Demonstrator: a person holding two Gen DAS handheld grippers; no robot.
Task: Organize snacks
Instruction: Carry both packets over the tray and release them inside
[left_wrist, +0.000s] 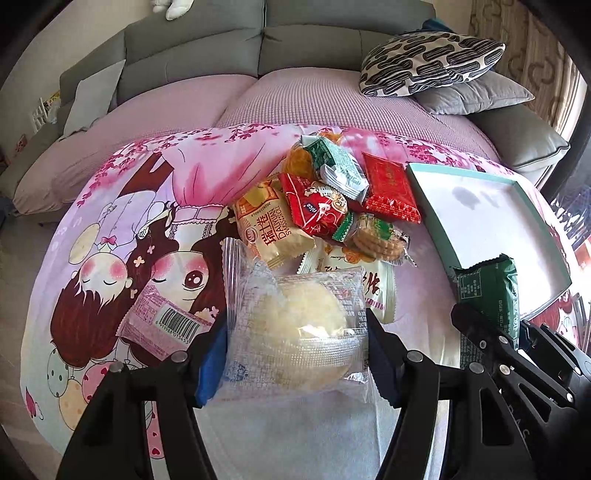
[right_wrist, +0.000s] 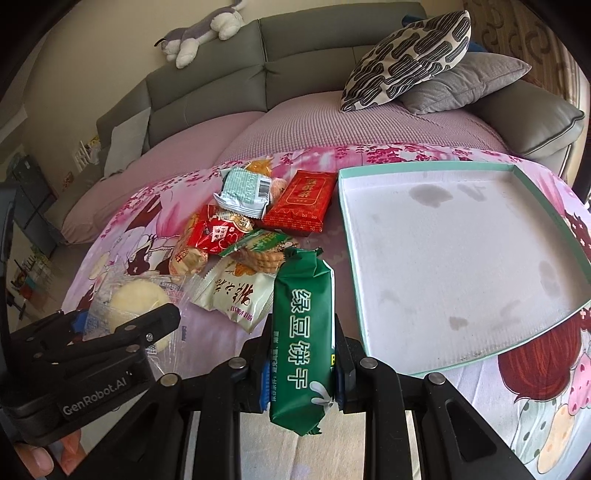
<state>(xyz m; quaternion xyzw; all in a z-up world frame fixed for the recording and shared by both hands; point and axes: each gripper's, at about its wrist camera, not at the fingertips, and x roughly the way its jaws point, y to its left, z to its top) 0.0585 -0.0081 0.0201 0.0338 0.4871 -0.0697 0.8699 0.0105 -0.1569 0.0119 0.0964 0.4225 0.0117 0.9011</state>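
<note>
Grey sofa (right_wrist: 295, 48) fills the back, with a patterned pillow (right_wrist: 406, 59) on a grey cushion (right_wrist: 465, 83) and a plush cat (right_wrist: 199, 37) on its top edge. Nearer, a pink cartoon sheet (left_wrist: 122, 229) covers the surface. On it lies a shallow tray (right_wrist: 443, 266) with a teal rim, stained inside, to the right of a snack pile (right_wrist: 240, 236); a red flat packet (right_wrist: 299, 203) sits just beside the tray. Left gripper (left_wrist: 295, 343) clamps a clear-wrapped bun (left_wrist: 295, 321), held above the sheet near the pile. Right gripper (right_wrist: 301, 365) is closed on a green biscuit pack (right_wrist: 303, 339), between pile and tray. A pink barcode packet (left_wrist: 166, 321) lies left of the bun.
</note>
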